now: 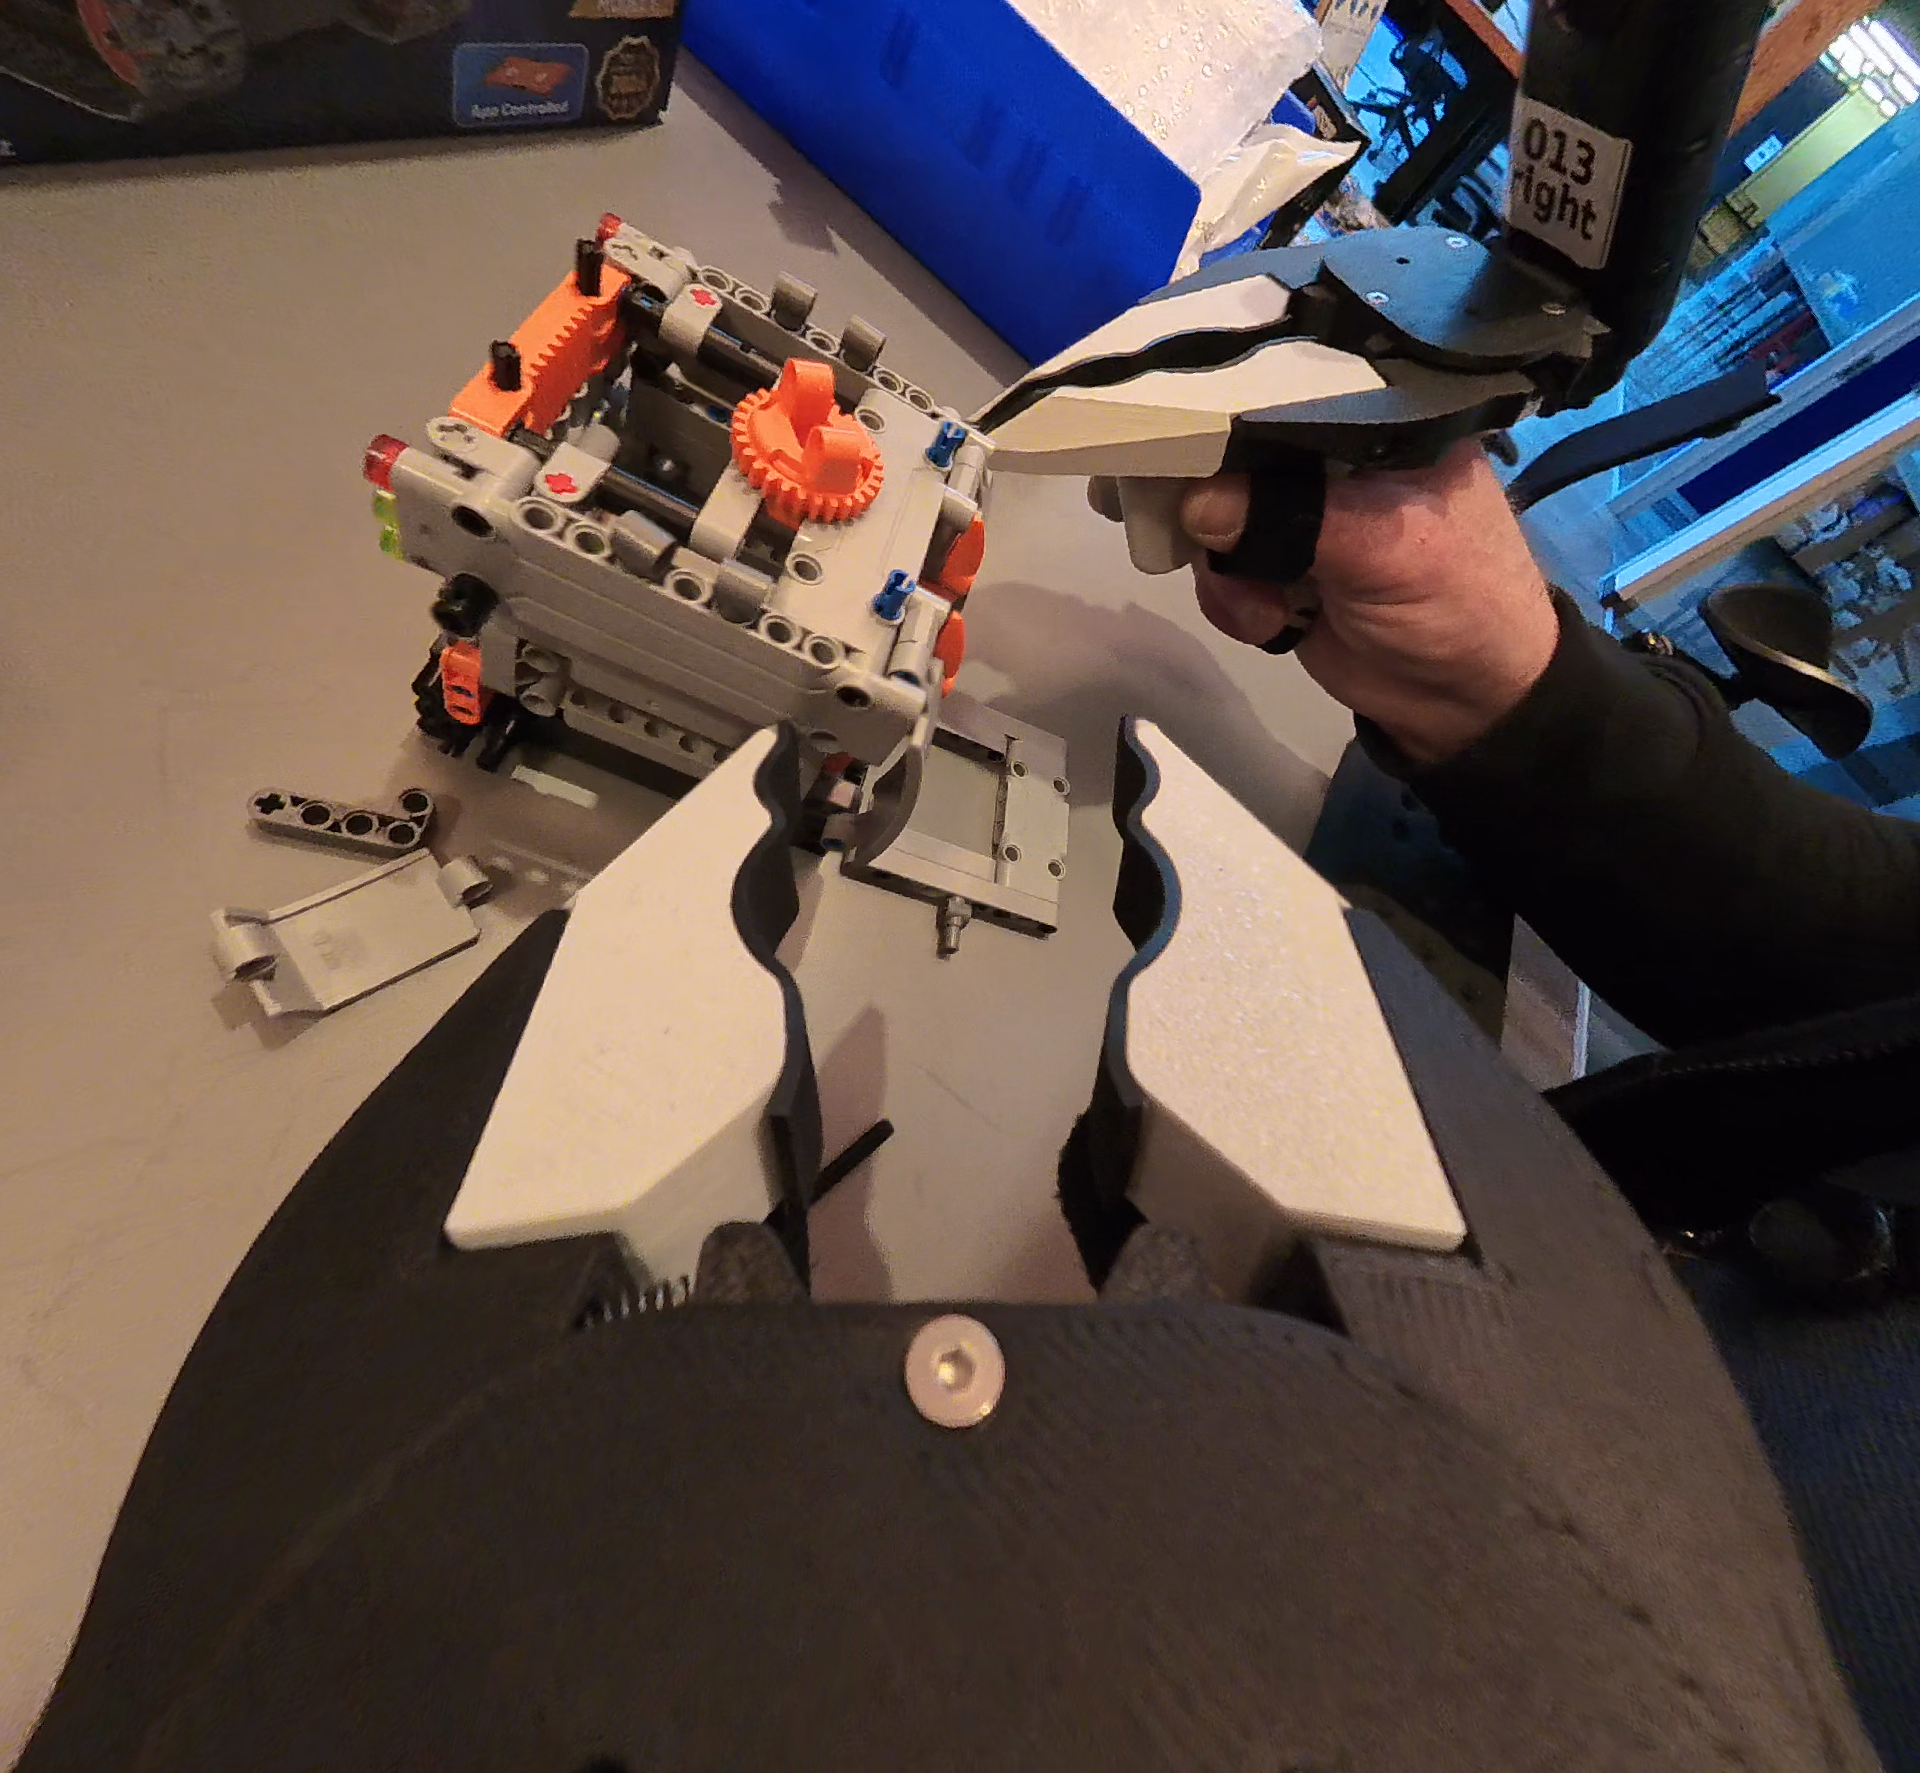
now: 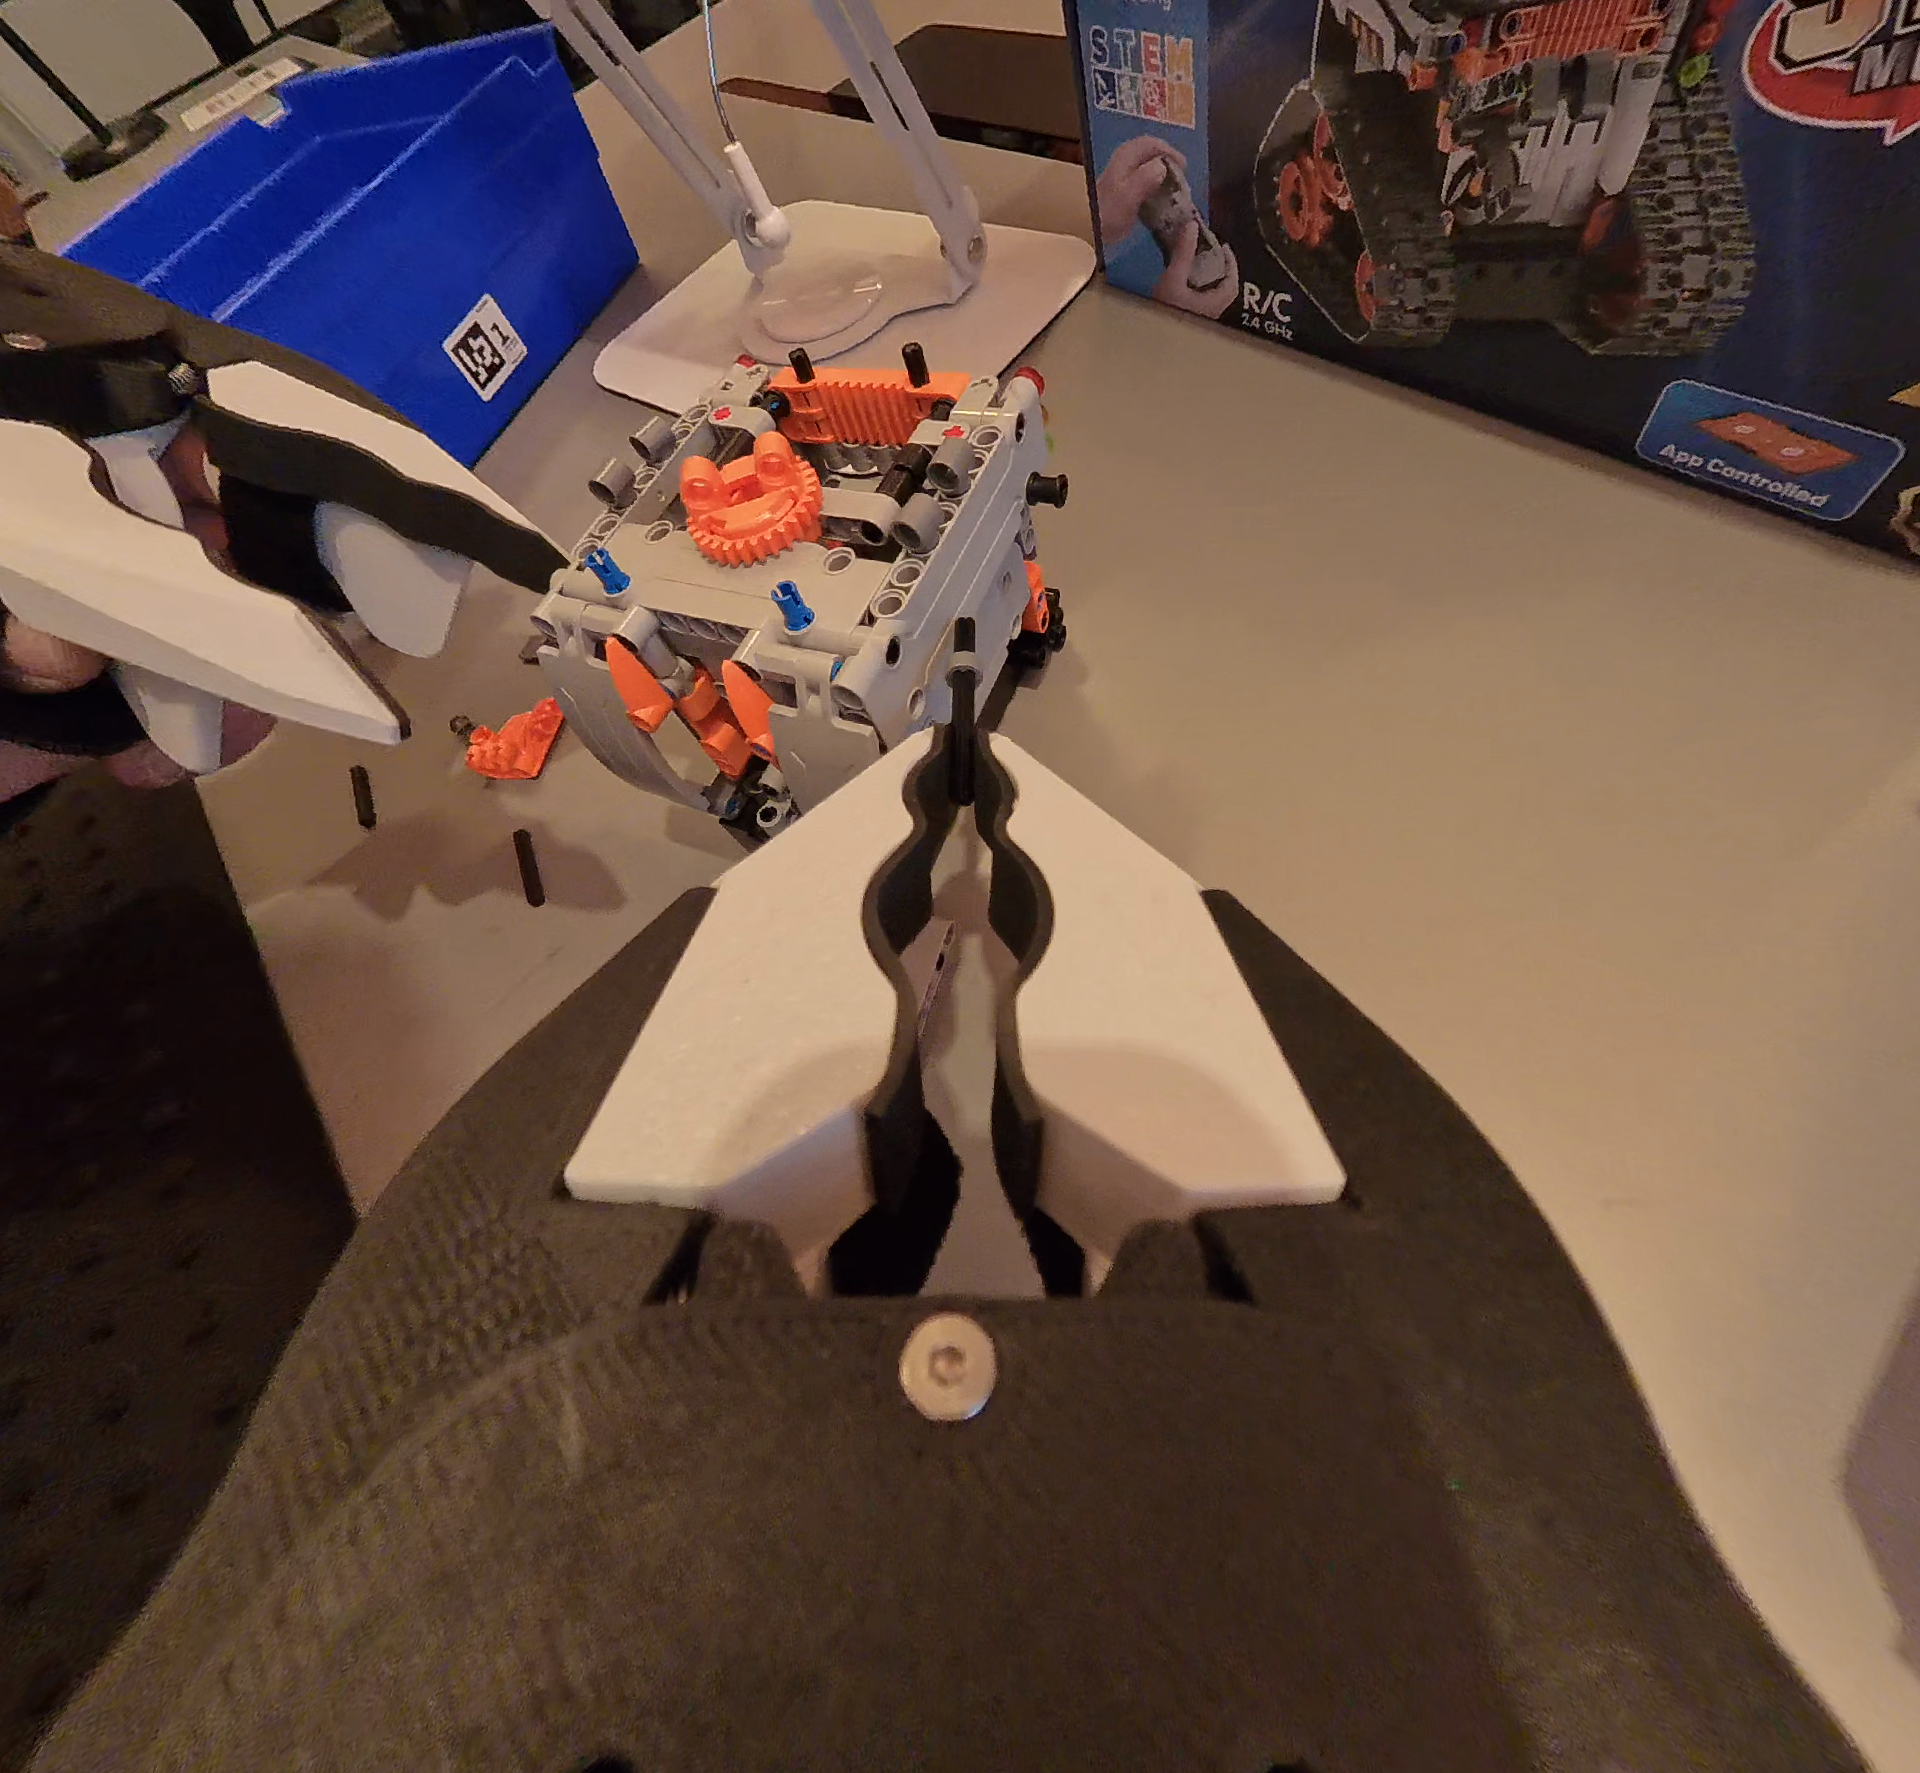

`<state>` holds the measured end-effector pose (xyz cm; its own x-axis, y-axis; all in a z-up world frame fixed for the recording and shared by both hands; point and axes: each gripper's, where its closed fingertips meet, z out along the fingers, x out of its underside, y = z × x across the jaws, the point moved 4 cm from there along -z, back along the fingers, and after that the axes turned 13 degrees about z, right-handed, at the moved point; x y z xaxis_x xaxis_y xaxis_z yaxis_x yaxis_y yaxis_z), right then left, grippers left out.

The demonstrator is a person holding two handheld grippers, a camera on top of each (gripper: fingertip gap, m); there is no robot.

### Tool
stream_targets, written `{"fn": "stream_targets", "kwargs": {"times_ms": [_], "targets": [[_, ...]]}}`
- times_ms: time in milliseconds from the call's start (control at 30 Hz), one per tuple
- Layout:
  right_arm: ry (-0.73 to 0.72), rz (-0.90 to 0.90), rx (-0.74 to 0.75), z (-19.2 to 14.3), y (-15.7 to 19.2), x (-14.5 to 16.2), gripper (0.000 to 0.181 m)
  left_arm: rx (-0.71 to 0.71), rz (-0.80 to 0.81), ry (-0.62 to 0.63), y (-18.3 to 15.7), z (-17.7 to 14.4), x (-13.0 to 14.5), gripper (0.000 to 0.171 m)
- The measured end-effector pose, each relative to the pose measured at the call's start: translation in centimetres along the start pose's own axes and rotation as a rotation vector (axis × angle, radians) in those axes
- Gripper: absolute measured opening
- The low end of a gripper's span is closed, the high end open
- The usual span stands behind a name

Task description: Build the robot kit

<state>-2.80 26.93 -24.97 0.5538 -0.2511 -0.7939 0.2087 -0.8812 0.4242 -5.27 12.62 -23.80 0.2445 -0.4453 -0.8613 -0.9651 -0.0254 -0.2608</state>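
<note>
A grey and orange brick-built model point(image 1: 675, 518) point(image 2: 821, 560) with an orange gear point(image 1: 805, 456) on top stands on the grey table. My right gripper point(image 2: 961, 752) is shut on a thin black axle point(image 2: 963, 684), which it holds upright beside the model's near corner. In the left wrist view the right gripper point(image 1: 987, 422) has its tips at the model's top edge by a blue pin point(image 1: 943, 445). My left gripper point(image 1: 956, 747) is open and empty, its left fingertip close to the model's lower corner. It also shows open in the right wrist view point(image 2: 478, 648).
A grey L-beam point(image 1: 343, 814), a curved grey panel point(image 1: 343, 944) and a flat grey plate point(image 1: 977, 830) lie by the model. An orange piece point(image 2: 514, 736) and black pins point(image 2: 530, 866) lie on the table. Behind stand a blue bin point(image 2: 364, 196), a product box point(image 2: 1507, 165) and a white stand point(image 2: 831, 300). Tip to tip, the grippers are about 10 cm apart.
</note>
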Motion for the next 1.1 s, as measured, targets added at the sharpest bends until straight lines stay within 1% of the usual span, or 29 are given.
{"fn": "stream_targets", "kwargs": {"times_ms": [133,267,400,633,900,1100], "targets": [[-0.003,0.008,0.006,-0.1,-0.2,0.2,0.000,-0.014,-0.034,-0.024,0.9,-0.9,-0.1,0.060],[-0.003,0.019,0.002,-0.5,-0.3,0.4,0.000,-0.036,-0.022,-0.027,1.3,-1.6,-0.3,0.061],[0.008,0.025,-0.021,-0.5,0.2,0.7,0.000,-0.039,-0.006,-0.030,1.3,-1.4,-0.7,0.061],[0.014,0.023,-0.017,-0.3,0.5,0.7,0.000,0.000,-0.018,-0.044,0.7,-0.5,-0.9,0.062],[0.014,0.024,-0.007,-0.4,0.6,1.0,0.000,0.003,-0.026,-0.045,1.0,-0.8,-0.7,0.062],[-0.009,0.034,0.022,-1.1,0.5,1.0,0.000,0.020,-0.046,-0.057,0.9,-1.0,-0.4,0.061]]}}
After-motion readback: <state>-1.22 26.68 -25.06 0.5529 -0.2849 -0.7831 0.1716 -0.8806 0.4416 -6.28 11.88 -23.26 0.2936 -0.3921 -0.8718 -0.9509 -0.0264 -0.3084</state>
